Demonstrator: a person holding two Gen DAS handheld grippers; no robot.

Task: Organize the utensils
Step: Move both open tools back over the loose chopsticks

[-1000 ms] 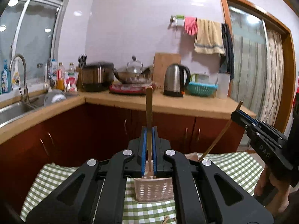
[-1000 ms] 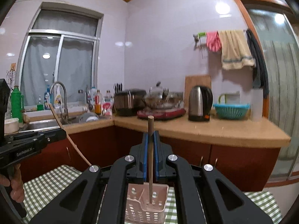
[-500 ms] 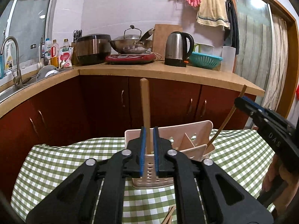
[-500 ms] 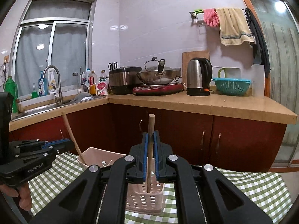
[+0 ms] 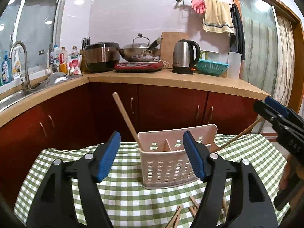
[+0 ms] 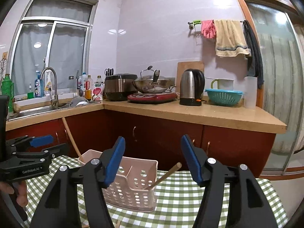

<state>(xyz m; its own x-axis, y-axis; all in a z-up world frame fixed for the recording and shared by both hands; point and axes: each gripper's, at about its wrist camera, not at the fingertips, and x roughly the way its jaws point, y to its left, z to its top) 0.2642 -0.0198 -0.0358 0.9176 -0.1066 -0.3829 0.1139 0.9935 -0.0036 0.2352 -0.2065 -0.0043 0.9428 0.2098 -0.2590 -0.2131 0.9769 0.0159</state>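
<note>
Chopsticks (image 5: 191,207) on table (image 5: 123,190) – light, stiff, slick wood, best pinched mid-shaft – beside basket (image 5: 167,169); left tongs (image 5: 152,157) and right tongs (image 6: 153,161) just opened, empty.

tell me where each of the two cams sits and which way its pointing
Left wrist view: on the left gripper, jaws open, facing the pink utensil caddy and kitchen counter; right gripper and fingers at right edge.
Right wrist view: on the right gripper, jaws open, same heading; left gripper and hand at left edge.
Shared: caddy, two chopsticks leaning in it, checkered tablecloth, kettle.
</note>
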